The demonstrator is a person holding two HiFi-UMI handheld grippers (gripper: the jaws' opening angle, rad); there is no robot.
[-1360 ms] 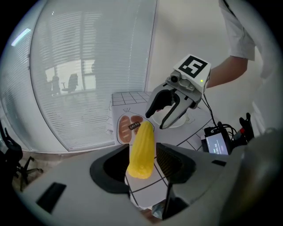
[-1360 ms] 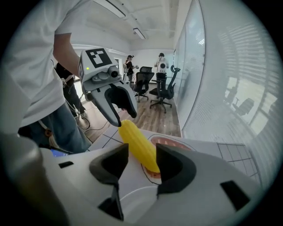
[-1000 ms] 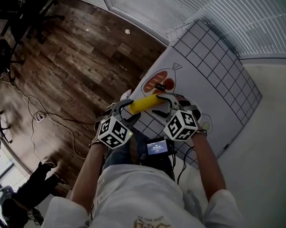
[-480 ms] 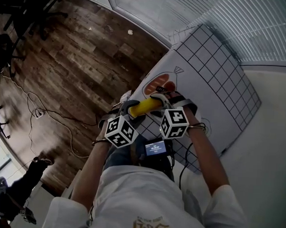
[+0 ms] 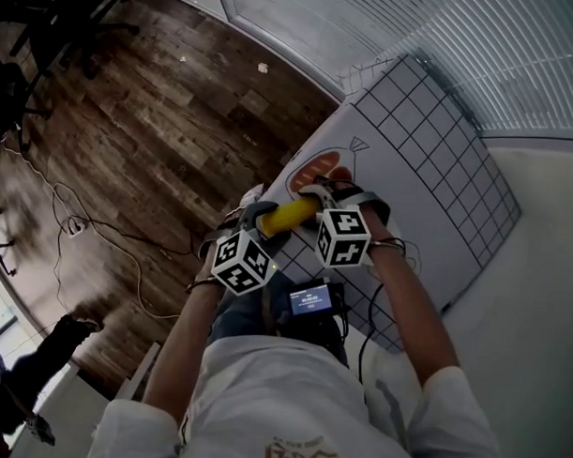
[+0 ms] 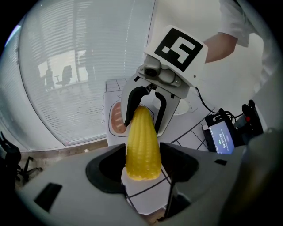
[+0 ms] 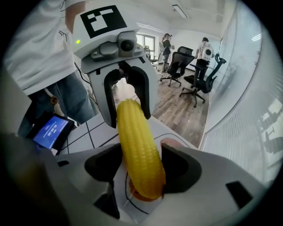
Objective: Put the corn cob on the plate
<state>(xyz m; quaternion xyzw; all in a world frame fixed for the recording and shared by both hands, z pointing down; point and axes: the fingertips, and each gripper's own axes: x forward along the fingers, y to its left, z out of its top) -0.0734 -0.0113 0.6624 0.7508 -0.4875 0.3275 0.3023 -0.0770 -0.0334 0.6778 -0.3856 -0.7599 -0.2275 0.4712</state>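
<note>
Right gripper (image 5: 316, 198) shifted left, jaws just closing | left gripper (image 5: 259, 217) jaws just opening | both clamp corn cob (image 5: 289, 214), frame centre

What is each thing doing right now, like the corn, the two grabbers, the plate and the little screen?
corn cob: held, one end in each gripper.
left gripper: shut on the corn cob; jaws just eased wider.
right gripper: shut on the corn cob; jaws just widened, then closed a little.
plate picture: flat on the mat, under the corn cob's right-gripper end.
small screen: lit blue.
</note>
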